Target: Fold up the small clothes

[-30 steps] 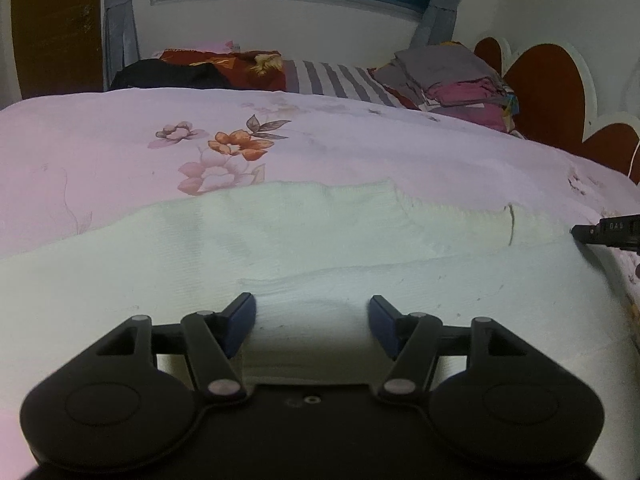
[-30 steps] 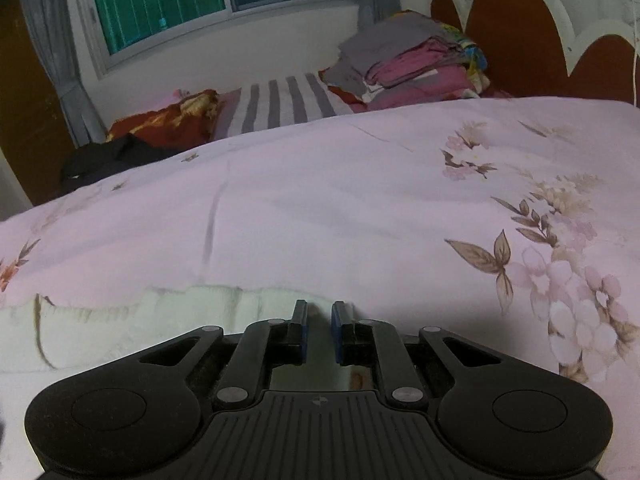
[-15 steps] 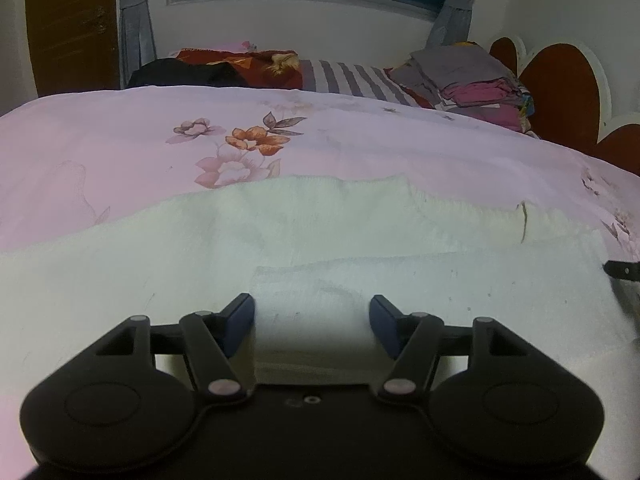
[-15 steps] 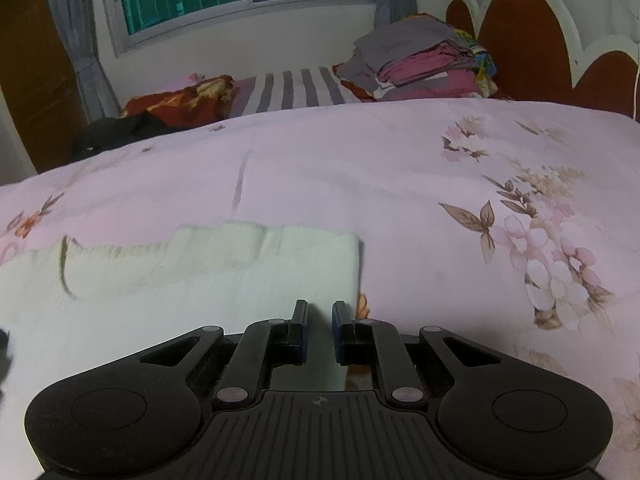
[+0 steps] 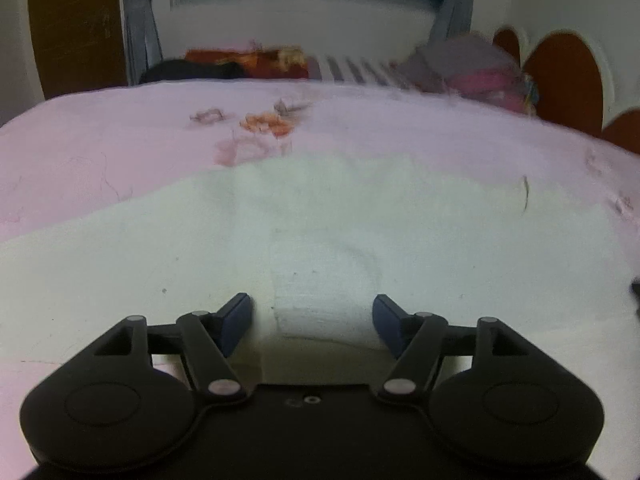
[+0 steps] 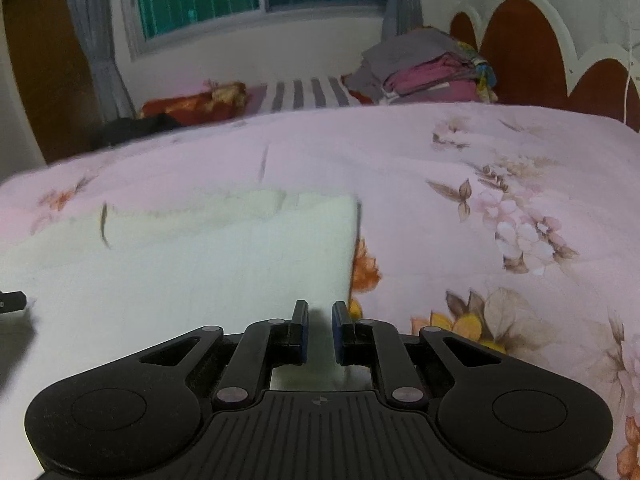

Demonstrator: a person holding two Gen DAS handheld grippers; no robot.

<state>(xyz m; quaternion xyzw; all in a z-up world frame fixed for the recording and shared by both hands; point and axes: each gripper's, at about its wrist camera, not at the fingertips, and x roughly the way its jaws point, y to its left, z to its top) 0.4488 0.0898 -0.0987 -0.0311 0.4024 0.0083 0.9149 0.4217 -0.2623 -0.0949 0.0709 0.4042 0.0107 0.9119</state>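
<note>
A white knit garment (image 5: 320,208) lies spread on the pink floral bedspread (image 5: 100,152). My left gripper (image 5: 312,304) hovers over its near part with the jaws opening. A raised fold of the cloth (image 5: 320,280) sits between the blue pads, which do not touch it. In the right wrist view the garment (image 6: 200,272) has its right edge running straight down into my right gripper (image 6: 320,312). Its jaws are nearly together, with white cloth in the narrow gap. The left gripper's tip (image 6: 12,302) shows at that view's left edge.
A stack of folded clothes (image 6: 432,68) and a striped pillow (image 6: 308,92) lie at the head of the bed, beside a brown scalloped headboard (image 6: 520,48). Dark clothing (image 6: 136,126) lies at the far left. Bare bedspread (image 6: 500,220) stretches right of the garment.
My right gripper has drawn back toward the near side, so more of the garment now lies ahead of it. The left jaws have widened a little. The left view has shifted slightly.
</note>
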